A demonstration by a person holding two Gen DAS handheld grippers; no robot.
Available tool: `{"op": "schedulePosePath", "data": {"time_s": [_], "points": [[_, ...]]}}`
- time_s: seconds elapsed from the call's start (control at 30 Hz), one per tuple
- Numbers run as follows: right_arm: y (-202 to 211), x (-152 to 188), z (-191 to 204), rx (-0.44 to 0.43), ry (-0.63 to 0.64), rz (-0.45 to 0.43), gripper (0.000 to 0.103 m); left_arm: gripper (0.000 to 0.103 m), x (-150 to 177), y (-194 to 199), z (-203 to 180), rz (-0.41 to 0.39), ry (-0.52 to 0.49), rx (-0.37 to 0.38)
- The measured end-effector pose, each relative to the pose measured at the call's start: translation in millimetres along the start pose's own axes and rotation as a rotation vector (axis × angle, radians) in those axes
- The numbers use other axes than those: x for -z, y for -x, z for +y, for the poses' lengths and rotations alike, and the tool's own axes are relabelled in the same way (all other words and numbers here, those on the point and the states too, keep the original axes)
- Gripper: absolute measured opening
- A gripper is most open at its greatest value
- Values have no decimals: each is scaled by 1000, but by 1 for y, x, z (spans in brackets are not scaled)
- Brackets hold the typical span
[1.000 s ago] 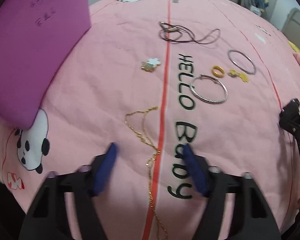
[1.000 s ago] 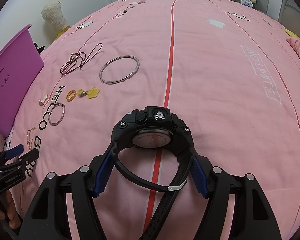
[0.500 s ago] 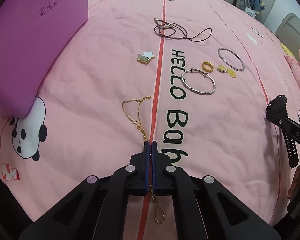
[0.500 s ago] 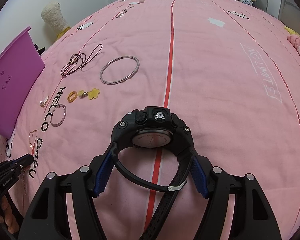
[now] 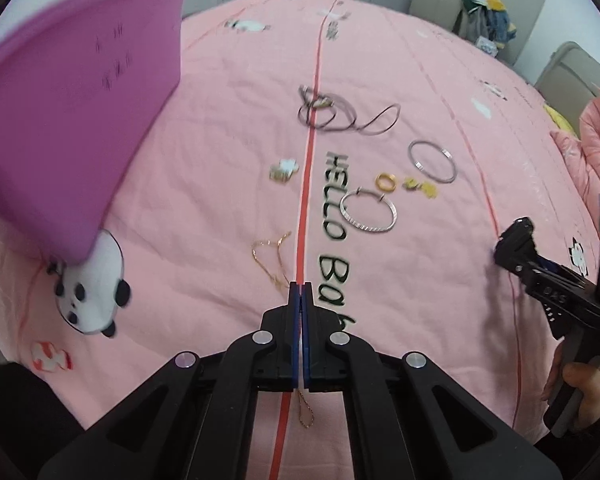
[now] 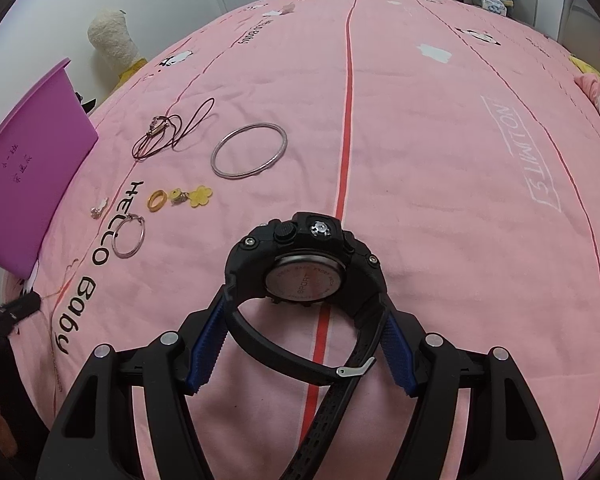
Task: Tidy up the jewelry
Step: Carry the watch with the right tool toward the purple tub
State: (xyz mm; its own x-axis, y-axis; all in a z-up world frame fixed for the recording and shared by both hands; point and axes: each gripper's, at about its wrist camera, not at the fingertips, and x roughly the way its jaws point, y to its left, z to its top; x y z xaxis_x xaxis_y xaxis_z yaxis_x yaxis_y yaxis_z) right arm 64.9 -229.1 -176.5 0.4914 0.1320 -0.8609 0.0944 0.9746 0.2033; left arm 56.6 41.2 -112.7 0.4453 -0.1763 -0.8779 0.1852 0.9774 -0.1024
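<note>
Grippers both hold something: left gripper (image 5: 300, 300) pinches the chain (image 5: 269, 258), right gripper (image 6: 300, 354) grasps the watch (image 6: 306, 270). Rings, bangles, cord near "HELLO" wait unsorted.

Ref = the bedspread (image 5: 420, 300) lettering "HELLO Baby" (image 5: 334, 216), left-wrist view. You've got the chain (image 5: 270, 258) just left of "Baby", w/ the box (image 5: 72, 128) well left of it. Charm (image 5: 284, 169) sits left of "HELLO", cord necklace (image 5: 340, 114) behind it. Small bangle (image 5: 368, 213) lies just right of "HELLO"; ring (image 5: 386, 182), flower earrings (image 5: 422, 187) & big bangle (image 5: 432, 160) further right/behind. Watch (image 6: 306, 276) well right.
</note>
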Motion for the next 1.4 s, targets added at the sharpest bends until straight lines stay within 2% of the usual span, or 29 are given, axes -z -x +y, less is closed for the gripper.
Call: {"op": "schedulePosePath", "data": {"time_s": [0.13, 0.3, 0.6, 0.9, 1.2, 1.4], "points": [[0, 0, 1, -4, 1, 3, 66, 1, 0, 4, -1, -12, -17, -8], [4, -1, 1, -2, 6, -4, 66, 1, 0, -1, 5, 7, 11, -15], [18, -4, 3, -20, 2, -29, 66, 1, -17, 38, 5, -70, 10, 13], [59, -8, 18, -54, 13, -78, 66, 1, -37, 80, 8, -151, 9, 31], [119, -24, 61, -116, 67, -162, 66, 1, -55, 130, 23, -272, -9, 42], [158, -54, 120, -205, 160, -238, 66, 1, -76, 175, 50, -383, -10, 47]]}}
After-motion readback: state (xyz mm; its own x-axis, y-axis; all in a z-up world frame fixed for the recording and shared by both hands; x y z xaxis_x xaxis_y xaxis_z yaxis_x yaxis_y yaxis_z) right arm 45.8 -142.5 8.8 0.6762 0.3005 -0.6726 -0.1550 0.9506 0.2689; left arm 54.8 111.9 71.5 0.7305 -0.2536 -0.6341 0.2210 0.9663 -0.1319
